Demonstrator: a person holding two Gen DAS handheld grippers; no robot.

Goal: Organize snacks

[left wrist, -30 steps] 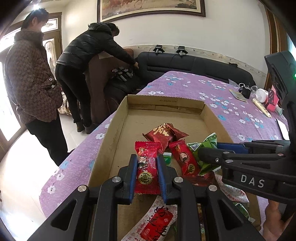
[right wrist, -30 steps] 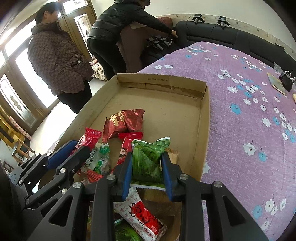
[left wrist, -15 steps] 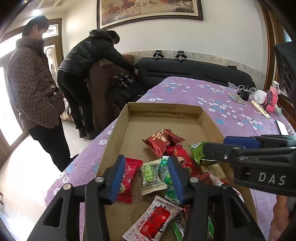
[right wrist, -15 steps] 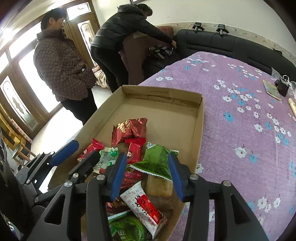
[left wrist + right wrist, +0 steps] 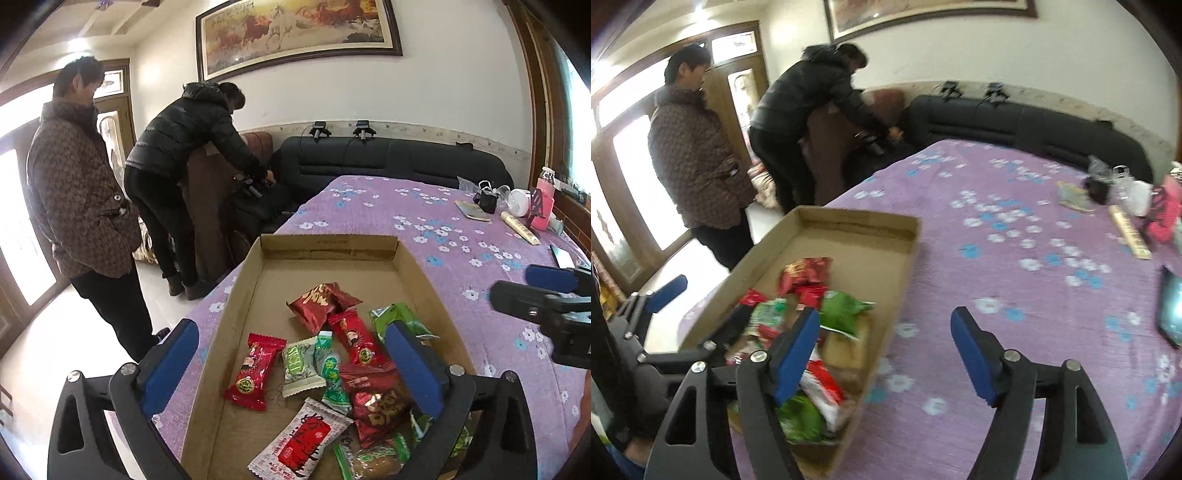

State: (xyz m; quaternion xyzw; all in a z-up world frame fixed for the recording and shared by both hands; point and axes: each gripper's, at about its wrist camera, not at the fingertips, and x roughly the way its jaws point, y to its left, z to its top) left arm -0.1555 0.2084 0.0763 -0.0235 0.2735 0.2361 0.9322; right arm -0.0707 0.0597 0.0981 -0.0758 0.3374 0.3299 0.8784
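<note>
A shallow cardboard tray (image 5: pixel 240 295) on the purple flowered cloth holds several snack packets. Among them are a bright red packet (image 5: pixel 255 367), a green-white one (image 5: pixel 301 363), a dark red one (image 5: pixel 321 301) and a green one (image 5: pixel 399 317). My left gripper (image 5: pixel 291 365) hovers above the tray's near end. Its jaws are opening wide and grip nothing; the packets lie loose below. My right gripper (image 5: pixel 884 352) is also opening, over the cloth just right of the tray (image 5: pixel 905 258), with nothing between its fingers. The green packet (image 5: pixel 842 310) lies in the tray beside its left finger.
Two people stand left of the table, one (image 5: pixel 81 206) upright, one (image 5: pixel 184 155) bent over a black sofa (image 5: pixel 388 162). A pink bottle (image 5: pixel 545 199), a white jar (image 5: pixel 519 206), a tube (image 5: pixel 521 229) and a dark screen (image 5: pixel 1171 310) lie on the cloth at the right.
The left gripper let go of the bright red packet and the right let go of the green one; both now lie in the tray. Both opened and drew back; the right swung right.
</note>
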